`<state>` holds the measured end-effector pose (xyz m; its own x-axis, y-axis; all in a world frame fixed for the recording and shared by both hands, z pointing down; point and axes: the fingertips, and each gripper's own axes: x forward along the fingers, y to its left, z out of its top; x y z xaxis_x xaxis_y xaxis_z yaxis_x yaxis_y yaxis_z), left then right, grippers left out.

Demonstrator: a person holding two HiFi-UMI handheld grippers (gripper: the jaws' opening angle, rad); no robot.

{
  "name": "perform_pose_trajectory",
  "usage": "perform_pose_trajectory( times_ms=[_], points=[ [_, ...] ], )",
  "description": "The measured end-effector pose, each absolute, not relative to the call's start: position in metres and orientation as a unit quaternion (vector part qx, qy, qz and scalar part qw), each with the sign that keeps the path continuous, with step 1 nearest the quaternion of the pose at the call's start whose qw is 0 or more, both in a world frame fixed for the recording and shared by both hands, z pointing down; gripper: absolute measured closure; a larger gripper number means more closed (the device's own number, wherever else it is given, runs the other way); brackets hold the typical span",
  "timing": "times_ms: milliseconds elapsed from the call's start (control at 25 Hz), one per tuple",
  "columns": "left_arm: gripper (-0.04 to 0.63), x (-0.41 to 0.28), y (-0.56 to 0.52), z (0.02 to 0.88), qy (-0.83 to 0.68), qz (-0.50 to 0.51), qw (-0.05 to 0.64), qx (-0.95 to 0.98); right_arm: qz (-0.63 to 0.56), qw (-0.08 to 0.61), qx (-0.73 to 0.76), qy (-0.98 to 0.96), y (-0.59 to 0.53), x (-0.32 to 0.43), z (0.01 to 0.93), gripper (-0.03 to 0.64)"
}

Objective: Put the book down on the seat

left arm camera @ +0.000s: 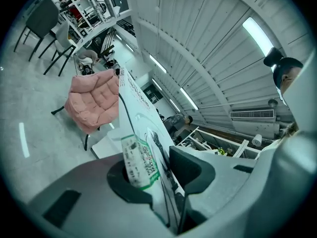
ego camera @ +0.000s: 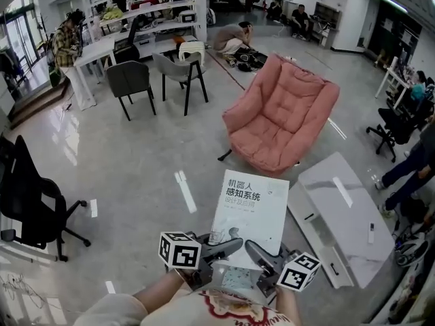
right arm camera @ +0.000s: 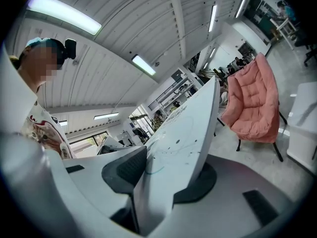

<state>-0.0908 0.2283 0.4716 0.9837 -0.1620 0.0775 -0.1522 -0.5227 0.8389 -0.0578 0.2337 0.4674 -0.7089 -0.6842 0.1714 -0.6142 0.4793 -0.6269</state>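
A thin white book (ego camera: 249, 206) with dark title print was held flat. The left tool (ego camera: 225, 244) and right tool (ego camera: 264, 255) pinched its near edge.

HEAD AND HANDS: From the wearer's head, one camera looks steeply down over the glossy grey floor (ego camera: 136, 161) toward a pink cushioned armchair (ego camera: 282, 117). Two gripper cameras, tight behind their jaws, face the same armchair (left arm camera: 94, 105) across a white-covered book (right arm camera: 183, 133), from opposite sides.

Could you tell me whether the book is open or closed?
Closed: the book shows one front cover, and the left gripper and right gripper each clamp it as one slab.
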Motion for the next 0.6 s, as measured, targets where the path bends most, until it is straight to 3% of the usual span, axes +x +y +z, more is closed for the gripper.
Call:
perform_pose_trajectory(
  times_ms=[600],
  points=[
    [0.482,0.045,0.022,0.455,-0.111,-0.035,0.461,0.880,-0.324,0.035,-0.354,0.877,0.024,0.078,0.451,0.459]
  ],
)
